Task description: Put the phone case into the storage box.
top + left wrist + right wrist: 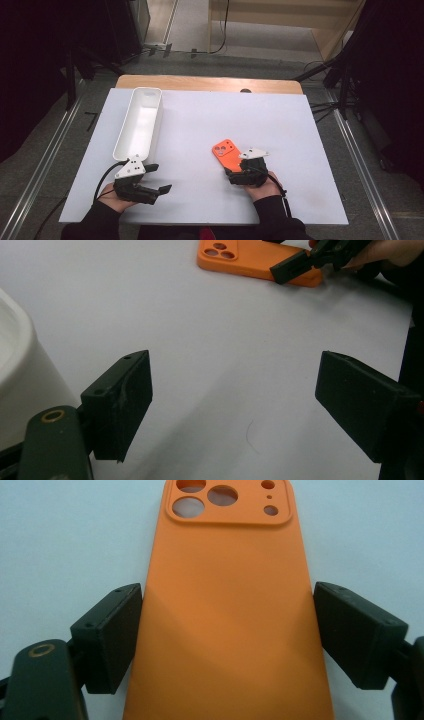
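An orange phone case (226,152) lies back-up on the white table top (200,115), right of centre. My right gripper (235,167) is open and straddles the case's near end; in the right gripper view the case (225,605) sits between the two jaws, whose pads (117,640) stand right at its long edges. My left gripper (159,178) is open near the front left, pointing right, with nothing between its jaws (235,405). From the left gripper view I see the case (250,260) and one jaw of the right gripper (295,266) farther off.
A long white empty tray (156,125) stands at the left of the table, its near end just beyond my left gripper; its wall (15,370) shows in the left gripper view. Dark stands and cables flank the table on the floor.
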`<state>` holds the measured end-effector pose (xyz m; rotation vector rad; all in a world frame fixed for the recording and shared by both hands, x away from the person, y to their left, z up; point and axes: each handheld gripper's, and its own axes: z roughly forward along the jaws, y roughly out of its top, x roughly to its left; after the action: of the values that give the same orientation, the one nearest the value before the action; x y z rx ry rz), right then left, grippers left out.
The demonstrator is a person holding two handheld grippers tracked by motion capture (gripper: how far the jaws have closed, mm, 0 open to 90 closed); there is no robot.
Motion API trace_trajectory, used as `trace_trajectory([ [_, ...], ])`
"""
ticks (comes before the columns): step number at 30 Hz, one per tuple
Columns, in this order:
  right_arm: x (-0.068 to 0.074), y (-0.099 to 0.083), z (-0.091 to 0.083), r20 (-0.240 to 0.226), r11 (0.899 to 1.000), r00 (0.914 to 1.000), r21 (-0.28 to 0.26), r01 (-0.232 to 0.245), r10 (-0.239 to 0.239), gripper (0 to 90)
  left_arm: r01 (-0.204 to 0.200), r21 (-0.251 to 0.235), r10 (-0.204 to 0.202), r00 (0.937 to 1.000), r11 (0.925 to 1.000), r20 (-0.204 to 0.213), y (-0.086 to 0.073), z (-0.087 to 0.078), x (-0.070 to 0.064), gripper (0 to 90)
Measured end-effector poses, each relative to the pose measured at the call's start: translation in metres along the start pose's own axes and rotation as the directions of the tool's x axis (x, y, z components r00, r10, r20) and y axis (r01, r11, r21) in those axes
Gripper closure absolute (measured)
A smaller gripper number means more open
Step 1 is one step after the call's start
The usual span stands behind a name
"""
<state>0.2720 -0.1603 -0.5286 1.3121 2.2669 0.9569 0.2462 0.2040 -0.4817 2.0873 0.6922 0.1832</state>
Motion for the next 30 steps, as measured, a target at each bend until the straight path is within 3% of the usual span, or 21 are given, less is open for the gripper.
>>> trace_trajectory([
  [12,-0.003,0.003,-0.001,-0.047,1.0,0.9987,-0.007,-0.018,0.018,14.7,-0.003,0.005,0.003,1.0,1.0,-0.001,0.0,0.0,0.0,15.6],
  [20,-0.008,0.007,-0.01,-0.069,0.997,0.9961,-0.051,-0.058,0.055,14.6,0.009,0.007,-0.009,0.9999,0.9999,0.014,0.001,0.0,-0.001,15.6],
  [30,-0.018,0.014,-0.018,-0.163,0.984,0.9761,-0.08,-0.158,0.144,14.6,0.026,0.024,-0.027,0.9987,0.9994,0.042,0.009,0.004,-0.004,15.7],
])
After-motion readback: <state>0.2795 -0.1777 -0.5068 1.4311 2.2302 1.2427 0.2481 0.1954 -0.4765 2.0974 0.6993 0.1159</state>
